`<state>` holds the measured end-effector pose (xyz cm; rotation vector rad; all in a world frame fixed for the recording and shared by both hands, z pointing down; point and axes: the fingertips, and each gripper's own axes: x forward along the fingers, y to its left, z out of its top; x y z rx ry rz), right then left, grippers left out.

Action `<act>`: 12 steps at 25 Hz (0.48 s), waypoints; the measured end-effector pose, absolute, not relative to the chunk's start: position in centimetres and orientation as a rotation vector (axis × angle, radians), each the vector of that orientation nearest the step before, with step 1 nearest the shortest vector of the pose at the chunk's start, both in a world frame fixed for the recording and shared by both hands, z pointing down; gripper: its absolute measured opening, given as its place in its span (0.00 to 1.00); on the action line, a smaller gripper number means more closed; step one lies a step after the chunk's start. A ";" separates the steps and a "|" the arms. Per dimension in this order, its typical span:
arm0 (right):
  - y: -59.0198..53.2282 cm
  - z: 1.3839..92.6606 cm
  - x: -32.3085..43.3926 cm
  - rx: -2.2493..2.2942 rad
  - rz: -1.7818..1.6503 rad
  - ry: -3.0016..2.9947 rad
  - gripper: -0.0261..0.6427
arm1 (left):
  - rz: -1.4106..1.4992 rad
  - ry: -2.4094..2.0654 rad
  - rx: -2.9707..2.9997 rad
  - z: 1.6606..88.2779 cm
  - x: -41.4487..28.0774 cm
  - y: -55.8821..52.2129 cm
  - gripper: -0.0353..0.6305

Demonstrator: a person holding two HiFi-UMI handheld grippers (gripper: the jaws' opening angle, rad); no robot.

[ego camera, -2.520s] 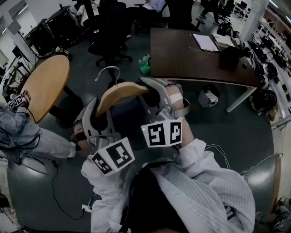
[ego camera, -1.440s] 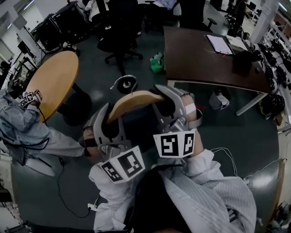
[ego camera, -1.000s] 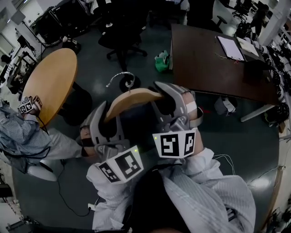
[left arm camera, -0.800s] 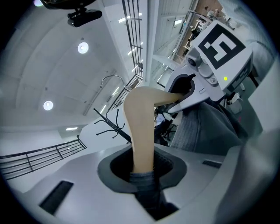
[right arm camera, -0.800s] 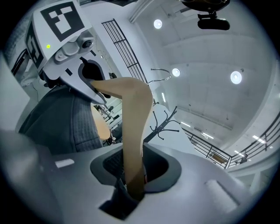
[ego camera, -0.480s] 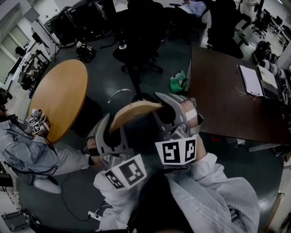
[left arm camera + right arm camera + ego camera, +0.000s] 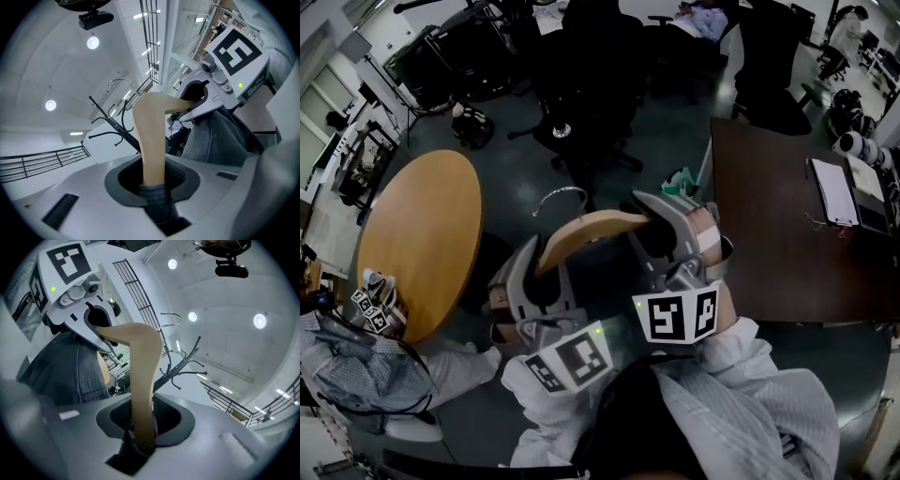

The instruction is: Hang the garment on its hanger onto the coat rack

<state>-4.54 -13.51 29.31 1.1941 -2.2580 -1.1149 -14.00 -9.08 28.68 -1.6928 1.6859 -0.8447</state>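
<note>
below you, the dark floor carries a round wooden table and a dark desk bearing papers.

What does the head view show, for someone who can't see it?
Left tongs and right tongs each clamp one end of a wooden hanger carrying a dark garment, seen from above. A round table lies left, a dark desk right.

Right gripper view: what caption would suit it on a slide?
The right tool grips one arm of a wooden hanger, grey garment hanging at left, with the black coat rack beyond.
</note>
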 end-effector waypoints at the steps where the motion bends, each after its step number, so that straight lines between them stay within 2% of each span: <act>1: -15.1 29.1 -5.3 1.214 -1.119 -2.248 0.18 | -0.834 1.673 -1.693 28.5 -14.8 -10.7 0.16; 12: -29.4 25.4 -12.6 1.414 -1.150 -2.147 0.18 | -0.735 1.516 -1.699 24.7 -22.6 -26.2 0.16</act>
